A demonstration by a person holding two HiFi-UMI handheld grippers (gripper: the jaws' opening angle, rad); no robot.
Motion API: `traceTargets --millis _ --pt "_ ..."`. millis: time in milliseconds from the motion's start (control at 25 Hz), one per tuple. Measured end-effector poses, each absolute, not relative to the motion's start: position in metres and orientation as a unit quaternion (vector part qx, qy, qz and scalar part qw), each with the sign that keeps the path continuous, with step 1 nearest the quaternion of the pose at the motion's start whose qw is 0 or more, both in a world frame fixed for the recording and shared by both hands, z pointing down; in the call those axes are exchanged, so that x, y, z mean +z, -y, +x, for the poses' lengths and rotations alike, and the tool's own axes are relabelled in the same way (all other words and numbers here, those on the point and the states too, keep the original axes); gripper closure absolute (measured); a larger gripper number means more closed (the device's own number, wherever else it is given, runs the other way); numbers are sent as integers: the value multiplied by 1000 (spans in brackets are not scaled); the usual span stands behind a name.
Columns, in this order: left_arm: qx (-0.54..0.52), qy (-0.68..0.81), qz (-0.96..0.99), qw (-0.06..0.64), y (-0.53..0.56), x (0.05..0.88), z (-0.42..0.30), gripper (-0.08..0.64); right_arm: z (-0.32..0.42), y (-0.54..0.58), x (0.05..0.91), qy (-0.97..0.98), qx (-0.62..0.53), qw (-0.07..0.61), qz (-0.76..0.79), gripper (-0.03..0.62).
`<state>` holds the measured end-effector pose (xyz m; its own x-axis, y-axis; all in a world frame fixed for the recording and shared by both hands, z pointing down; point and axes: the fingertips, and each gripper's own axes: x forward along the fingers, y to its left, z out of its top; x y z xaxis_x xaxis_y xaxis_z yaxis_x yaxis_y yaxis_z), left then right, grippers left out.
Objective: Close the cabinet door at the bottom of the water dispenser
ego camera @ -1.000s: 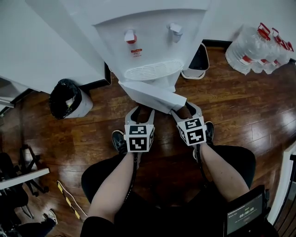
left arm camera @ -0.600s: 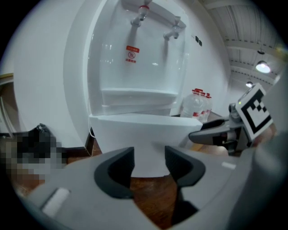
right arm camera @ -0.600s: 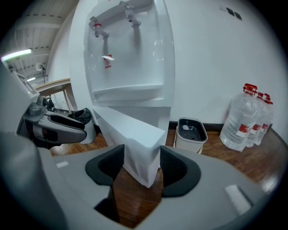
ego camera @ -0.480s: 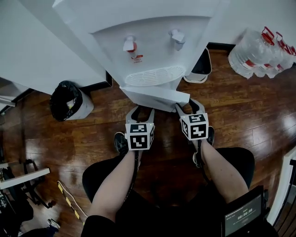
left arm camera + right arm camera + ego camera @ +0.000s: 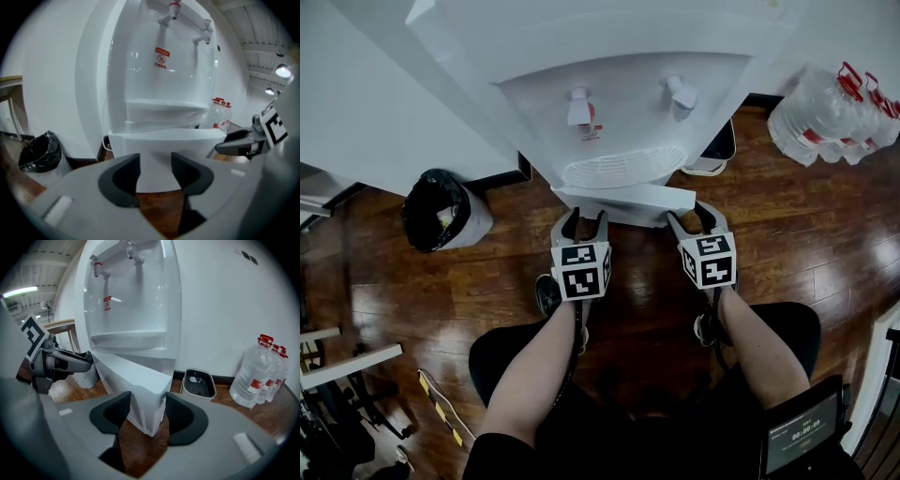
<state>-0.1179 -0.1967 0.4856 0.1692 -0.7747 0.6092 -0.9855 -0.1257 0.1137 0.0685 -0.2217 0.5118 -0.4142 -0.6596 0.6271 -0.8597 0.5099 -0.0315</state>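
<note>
Wood floor; water dispenser (image 5: 619,103) ahead. Cabinet door (image 5: 628,199) ajar, lying crosswise before both tools. Right tool (image 5: 692,217) pinches its free edge; left tool (image 5: 584,217) parted, empty.

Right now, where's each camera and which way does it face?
Head view: on the head, steeply down at water dispenser, cabinet door, left gripper, right gripper; forearms, legs show.
Left gripper view: on left gripper, along its jaws at the door's front; right gripper at right.
Right gripper view: on right gripper, door's end between its jaws; left gripper at left.
Shared: all three show door and taps.
</note>
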Motion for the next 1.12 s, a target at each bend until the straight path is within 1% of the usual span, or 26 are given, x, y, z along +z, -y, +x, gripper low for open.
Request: traceTargets --millis 160,600,1120 --pt "219 620 716 233 205 486 -125 344 68 227 509 824 167 285 461 354" --pt "217 617 707 268 211 503 -120 344 67 241 507 832 147 293 448 356" --pt "209 630 696 275 227 504 -119 350 69 261 510 837 136 303 434 359"
